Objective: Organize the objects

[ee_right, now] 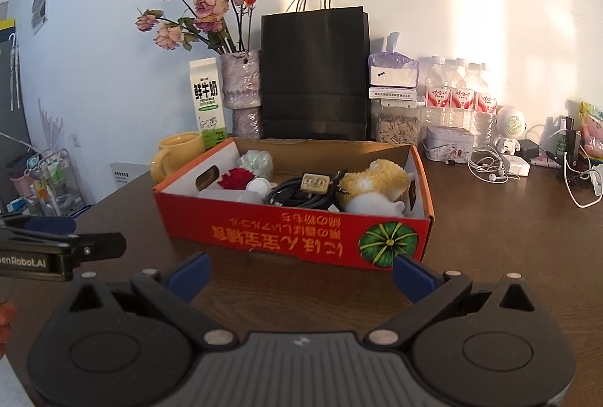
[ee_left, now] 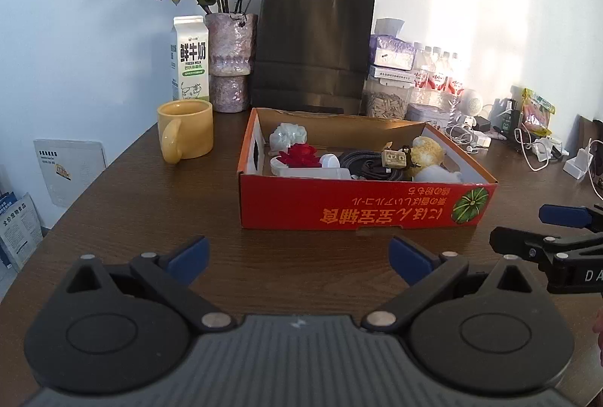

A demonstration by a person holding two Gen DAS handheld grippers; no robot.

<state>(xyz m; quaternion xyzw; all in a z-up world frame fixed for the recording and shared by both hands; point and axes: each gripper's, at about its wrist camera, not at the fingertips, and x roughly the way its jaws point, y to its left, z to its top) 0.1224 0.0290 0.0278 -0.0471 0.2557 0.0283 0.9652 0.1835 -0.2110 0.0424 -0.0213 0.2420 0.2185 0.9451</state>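
Box (ee_left: 361,205): red, open-topped, mid-table, holding a cable (ee_left: 371,164), plush (ee_left: 427,152) and red flower (ee_left: 301,154).
Left claw (ee_left: 297,256): spread, empty, over bare table (ee_left: 150,203) before the box's near wall.
Right claw (ee_right: 299,273): spread, empty, just short of the box's near-right corner.
Back edge: mug (ee_left: 186,130), bag (ee_left: 314,45), bottles (ee_right: 458,94).

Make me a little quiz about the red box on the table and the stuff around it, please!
1. True or false: the red box is closed with a lid.
2. Which thing stands right behind the box: A) the black paper bag, B) a blue bucket, C) a laptop?
3. Fill in: the cup left of the box is coloured ____.

Key
1. False. The box is open on top, and a coiled black cable and a fluffy yellow toy lie inside.
2. A.
3. Yellow. It stands in front of the milk carton.
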